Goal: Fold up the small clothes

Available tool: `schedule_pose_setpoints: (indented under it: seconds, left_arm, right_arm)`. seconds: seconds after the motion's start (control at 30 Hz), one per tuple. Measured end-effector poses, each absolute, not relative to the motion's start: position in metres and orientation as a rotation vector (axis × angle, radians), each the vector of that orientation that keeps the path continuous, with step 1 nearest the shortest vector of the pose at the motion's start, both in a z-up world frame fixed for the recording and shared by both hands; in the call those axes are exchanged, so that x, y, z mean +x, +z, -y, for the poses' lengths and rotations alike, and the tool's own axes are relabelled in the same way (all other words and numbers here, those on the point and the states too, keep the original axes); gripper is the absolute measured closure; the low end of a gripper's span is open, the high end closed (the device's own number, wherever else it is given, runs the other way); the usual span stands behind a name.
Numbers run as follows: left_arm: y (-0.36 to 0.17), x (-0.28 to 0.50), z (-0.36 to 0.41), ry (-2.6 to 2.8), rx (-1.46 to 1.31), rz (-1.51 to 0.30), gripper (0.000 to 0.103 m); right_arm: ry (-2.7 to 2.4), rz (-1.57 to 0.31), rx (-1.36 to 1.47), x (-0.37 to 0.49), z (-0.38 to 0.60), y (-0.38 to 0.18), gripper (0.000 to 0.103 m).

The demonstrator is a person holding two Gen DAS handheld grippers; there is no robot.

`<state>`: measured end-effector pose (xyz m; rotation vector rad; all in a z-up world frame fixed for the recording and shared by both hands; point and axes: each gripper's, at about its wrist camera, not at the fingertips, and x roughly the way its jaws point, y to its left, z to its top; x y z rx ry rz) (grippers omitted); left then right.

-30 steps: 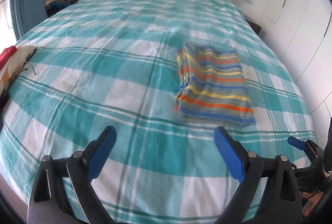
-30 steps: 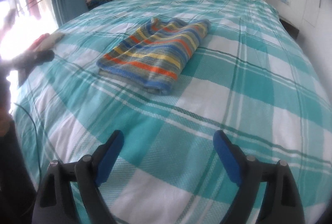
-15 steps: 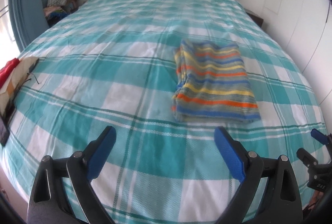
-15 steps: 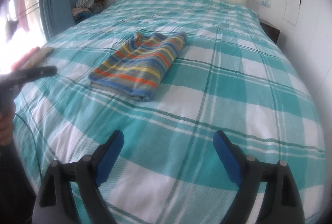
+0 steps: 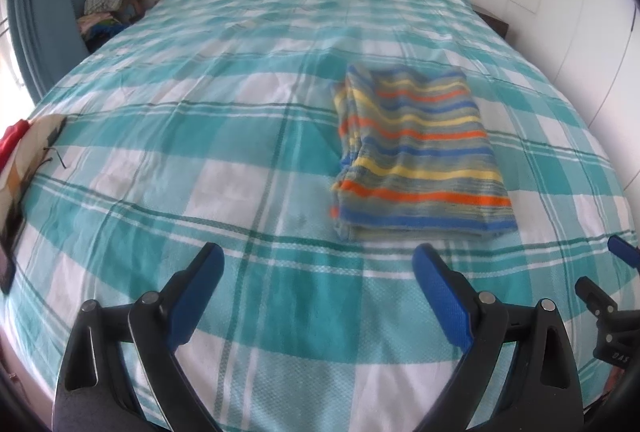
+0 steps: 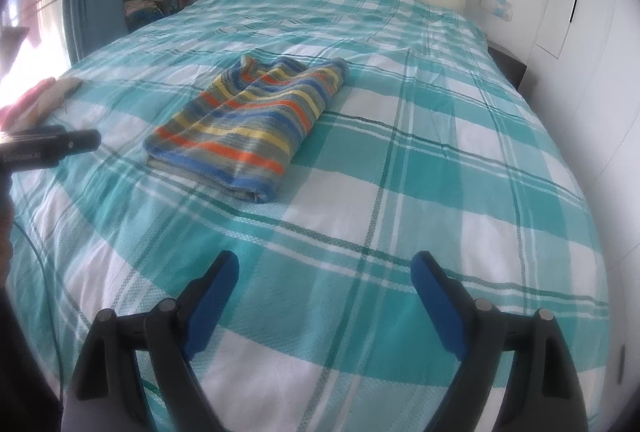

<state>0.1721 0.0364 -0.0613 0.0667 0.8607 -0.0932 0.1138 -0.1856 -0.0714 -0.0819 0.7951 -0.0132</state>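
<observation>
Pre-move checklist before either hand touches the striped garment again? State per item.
1. Striped garment folded into a flat rectangle on the bed: ok.
2. Left gripper jaws wide apart, nothing between them: ok.
3. Right gripper jaws wide apart, nothing between them: ok.
4. Both grippers clear of the garment, bedsheet showing between it and their tips: ok.
5. Fold edges aligned: cannot tell; in the left wrist view the layers on the garment's left side look slightly offset.
6. Next piece to fold located: cannot tell; a red and cream cloth lies at the bed's left edge, mostly cut off.
</observation>
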Motion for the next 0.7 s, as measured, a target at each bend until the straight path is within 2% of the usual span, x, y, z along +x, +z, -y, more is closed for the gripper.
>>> schedule_pose_setpoints:
  seconds: [0.17,0.33,0.57,0.6,0.63,0.67,0.7]
  left_arm:
    - [-0.065,0.224,-0.044,-0.185,0.003,-0.898,0.007]
    - [-0.082,0.293,-0.042,-0.332,-0.143,-0.975,0.007]
    - [-0.118,0.357,-0.014,-0.305,-0.073,-1.067,0.007]
    - [-0.122,0.361,-0.011,-0.298,-0.059,-1.075,0.007]
    - [-0.124,0.363,-0.010,-0.295,-0.047,-1.073,0.007]
    - [-0.125,0.363,-0.007,-0.294,-0.036,-1.058,0.013]
    - [-0.125,0.361,-0.003,-0.299,-0.025,-1.039,0.025]
  right_arm:
    - [0.066,-0.825,-0.008,0.141,0.194,-0.077,0.016]
    - [0.177,-0.815,0.256,0.210,0.230,-0.070,0.016]
    - [0.350,-0.908,0.554,0.328,0.233,-0.112,0.018]
    - [0.364,-0.915,0.580,0.340,0.228,-0.119,0.021]
    - [0.361,-0.911,0.591,0.349,0.224,-0.125,0.030]
    - [0.352,-0.904,0.584,0.356,0.218,-0.127,0.037]
    - [0.331,-0.910,0.555,0.362,0.210,-0.129,0.054]
